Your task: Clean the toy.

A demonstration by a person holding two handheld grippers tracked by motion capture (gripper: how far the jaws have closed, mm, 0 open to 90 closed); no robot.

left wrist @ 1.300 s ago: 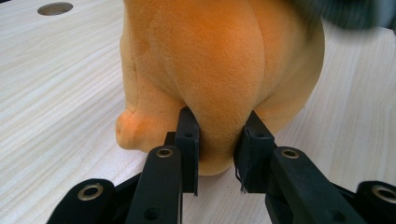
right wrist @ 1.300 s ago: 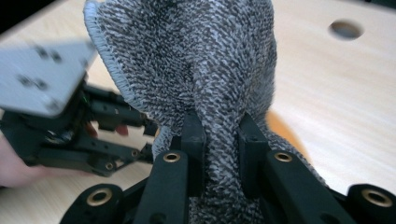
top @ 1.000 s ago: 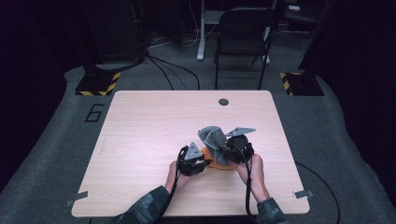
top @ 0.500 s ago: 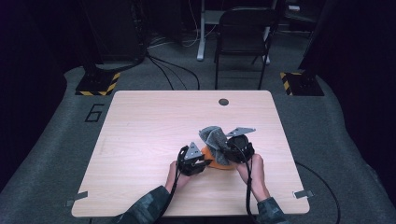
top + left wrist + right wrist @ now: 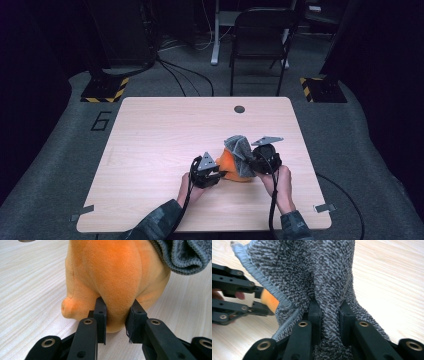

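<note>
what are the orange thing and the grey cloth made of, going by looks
The orange toy looks like soft plush fabric: a short velvety nap, a sewn seam, and it dents where the left gripper pinches it. The grey cloth looks like terry or microfibre towelling: a looped, speckled pile with a stitched hem, bunched between the right gripper jaws.

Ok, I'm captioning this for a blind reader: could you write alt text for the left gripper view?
Two black gripper jaws pinch a bulge of a soft orange plush toy standing on a pale wooden table. A grey knitted terry cloth drapes over the toy's upper right.
</note>
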